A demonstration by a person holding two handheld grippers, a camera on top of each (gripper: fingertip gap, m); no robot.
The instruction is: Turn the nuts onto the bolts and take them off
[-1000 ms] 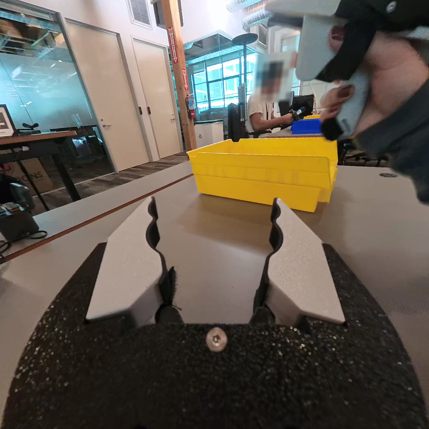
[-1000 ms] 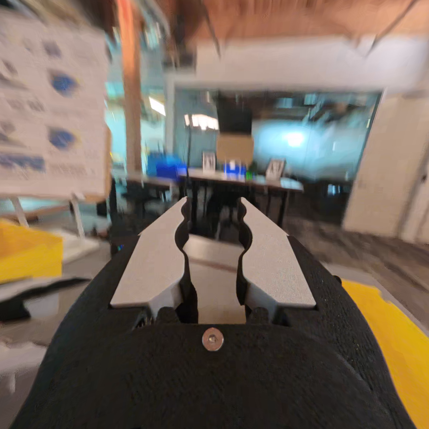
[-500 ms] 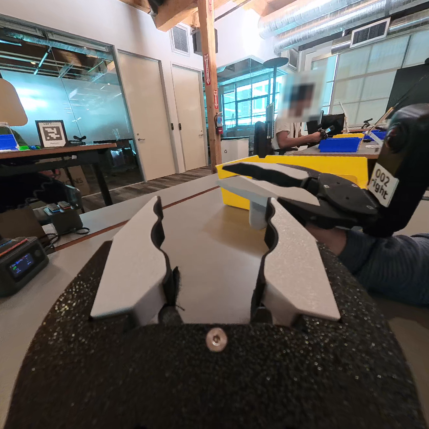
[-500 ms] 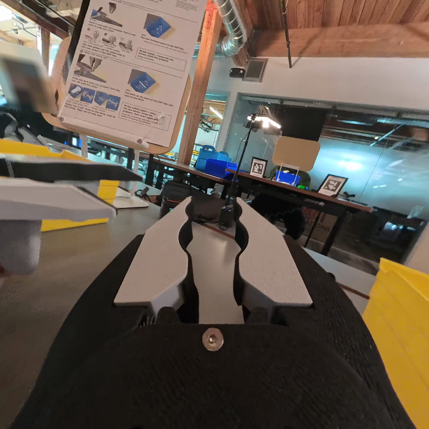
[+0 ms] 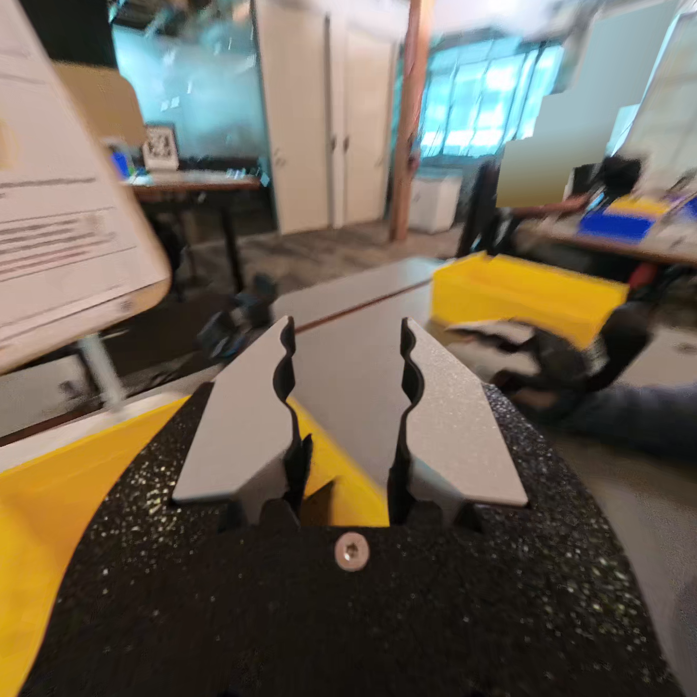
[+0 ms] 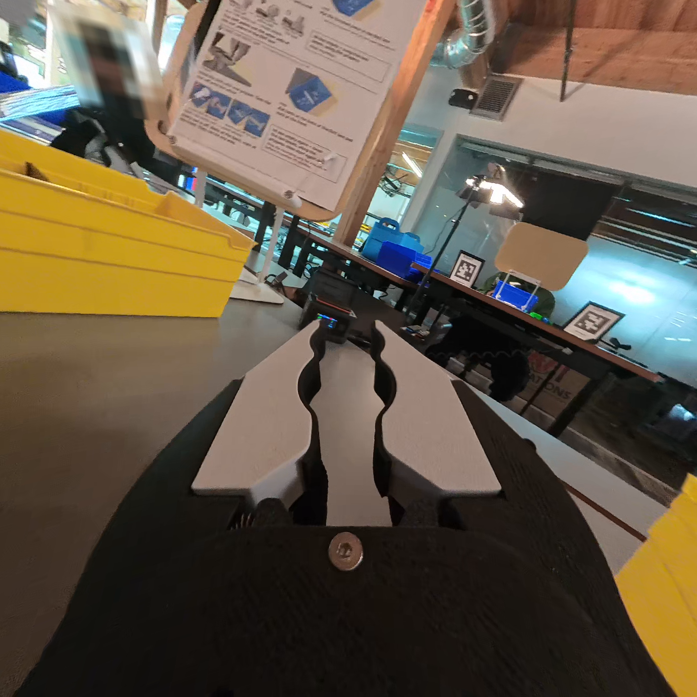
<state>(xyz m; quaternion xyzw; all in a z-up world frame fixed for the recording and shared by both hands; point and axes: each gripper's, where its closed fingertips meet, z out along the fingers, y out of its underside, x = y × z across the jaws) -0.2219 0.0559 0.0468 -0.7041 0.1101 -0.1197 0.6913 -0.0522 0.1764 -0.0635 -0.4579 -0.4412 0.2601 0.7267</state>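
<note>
No nuts or bolts show in either view. My left gripper [image 5: 347,328] is open and empty; it hovers over the near corner of a yellow bin [image 5: 56,509] at the lower left, and the view is blurred by motion. My right gripper [image 6: 347,328] is open with a narrower gap and holds nothing. It lies low over the grey table [image 6: 113,377]. The right gripper also shows in the left wrist view [image 5: 528,350], blurred, low on the table at the right, with a dark sleeve [image 5: 622,418] behind it.
A second yellow bin [image 5: 528,298] stands ahead right of the left gripper. In the right wrist view one yellow bin [image 6: 94,256] stands at the left and another [image 6: 663,565] at the lower right. An instruction board on a stand [image 6: 283,94] and a small black device [image 6: 332,317] are ahead. My right fingertips sit around 25 cm from my left ones.
My left gripper has swung left and now sits over a yellow bin, with the instruction board in view. My right gripper has tilted and shifted, and the left yellow bin now fills more of its view.
</note>
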